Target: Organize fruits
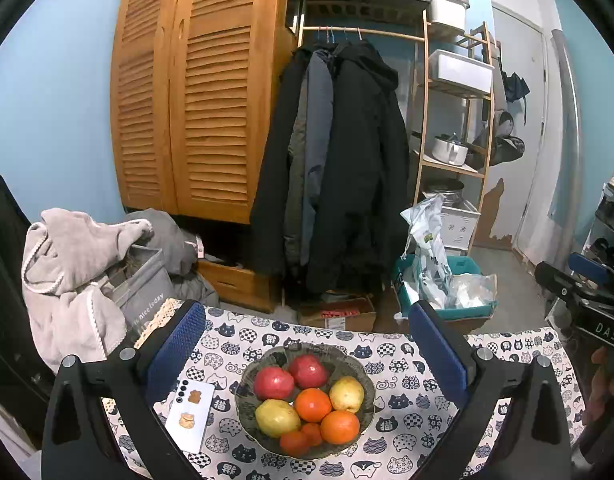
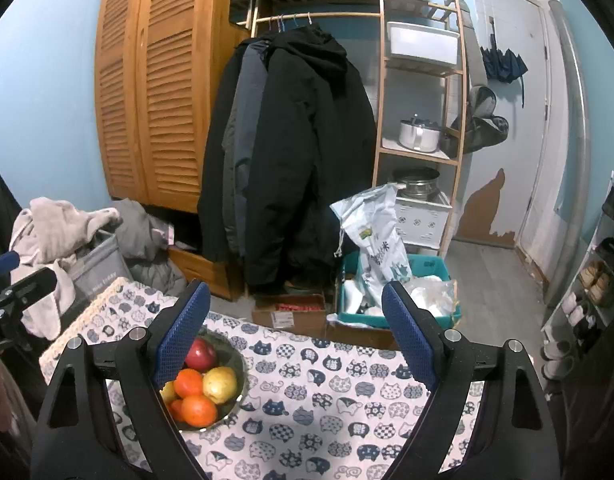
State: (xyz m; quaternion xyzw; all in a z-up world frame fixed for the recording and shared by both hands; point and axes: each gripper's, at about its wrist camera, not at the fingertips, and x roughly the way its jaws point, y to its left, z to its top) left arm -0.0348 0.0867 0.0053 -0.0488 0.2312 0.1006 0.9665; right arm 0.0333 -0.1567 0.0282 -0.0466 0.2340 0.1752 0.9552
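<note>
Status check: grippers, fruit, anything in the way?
Left gripper open, empty. Right gripper open, empty. Fruit all in bowl. Phone beside bowl.

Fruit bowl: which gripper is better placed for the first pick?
Left. The left gripper frames the bowl centered between its open jaws; the right gripper mostly faces bare tablecloth, bowl off to its left.
</note>
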